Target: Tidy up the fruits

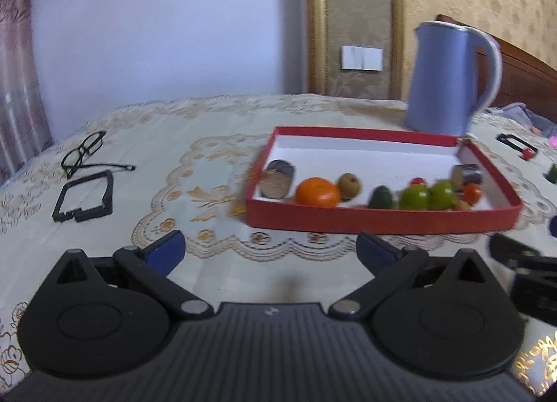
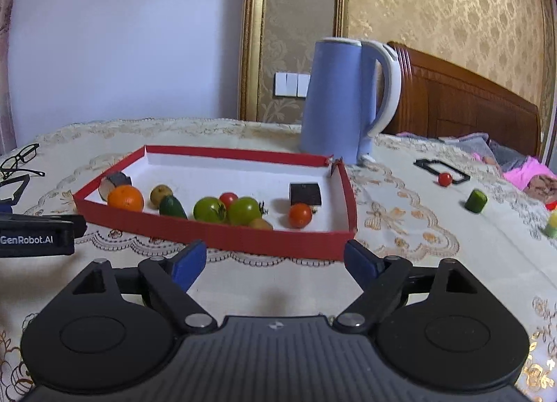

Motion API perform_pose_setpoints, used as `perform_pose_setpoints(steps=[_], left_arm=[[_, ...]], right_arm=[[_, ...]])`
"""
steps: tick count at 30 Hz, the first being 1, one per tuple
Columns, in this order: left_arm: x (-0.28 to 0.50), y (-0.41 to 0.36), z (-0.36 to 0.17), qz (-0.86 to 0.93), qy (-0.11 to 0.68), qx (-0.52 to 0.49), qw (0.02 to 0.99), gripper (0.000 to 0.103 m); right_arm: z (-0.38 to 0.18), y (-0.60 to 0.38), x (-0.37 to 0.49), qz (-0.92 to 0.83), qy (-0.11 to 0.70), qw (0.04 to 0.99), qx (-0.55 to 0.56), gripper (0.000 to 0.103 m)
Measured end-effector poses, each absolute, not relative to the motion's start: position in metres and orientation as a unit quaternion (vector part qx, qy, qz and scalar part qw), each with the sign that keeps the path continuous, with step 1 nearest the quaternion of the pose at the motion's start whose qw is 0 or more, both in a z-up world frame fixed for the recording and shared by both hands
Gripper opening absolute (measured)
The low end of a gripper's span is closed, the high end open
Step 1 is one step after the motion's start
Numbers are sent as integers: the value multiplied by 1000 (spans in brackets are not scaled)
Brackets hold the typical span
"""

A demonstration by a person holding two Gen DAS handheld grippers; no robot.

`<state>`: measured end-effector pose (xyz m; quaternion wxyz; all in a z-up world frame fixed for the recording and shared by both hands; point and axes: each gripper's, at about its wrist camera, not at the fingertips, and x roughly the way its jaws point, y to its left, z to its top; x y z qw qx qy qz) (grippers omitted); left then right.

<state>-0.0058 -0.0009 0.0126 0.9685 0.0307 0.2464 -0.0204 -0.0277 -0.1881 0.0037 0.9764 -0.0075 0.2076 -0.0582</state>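
Observation:
A red tray [image 2: 222, 238] [image 1: 383, 219] with a white floor holds an orange [image 2: 125, 198] [image 1: 317, 191], a small brown fruit [image 2: 161, 194], a dark green piece [image 2: 172, 207], two green tomatoes [image 2: 209, 209], red tomatoes [image 2: 299, 215] and dark blocks [image 2: 305, 193]. Outside it to the right lie a red cherry tomato [image 2: 445, 179] and a green piece [image 2: 476, 200]. My left gripper [image 1: 271, 250] is open and empty in front of the tray. My right gripper [image 2: 275, 261] is open and empty just before the tray's front wall.
A blue kettle [image 2: 343, 99] [image 1: 449, 81] stands behind the tray. Glasses [image 1: 83, 151] and a black frame [image 1: 85, 202] lie at the left. Another black frame [image 2: 442, 168] lies at the right. The lace cloth [image 2: 400, 221] covers the table. A bed is at the far right.

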Motion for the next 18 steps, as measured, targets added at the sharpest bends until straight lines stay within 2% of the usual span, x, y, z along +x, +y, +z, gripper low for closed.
perform_pose_setpoints(steps=[18], left_arm=[[-32,-21,20,-39,226,51,972,103]], right_arm=[[-4,-191,-28,-84,214,973,5,87]])
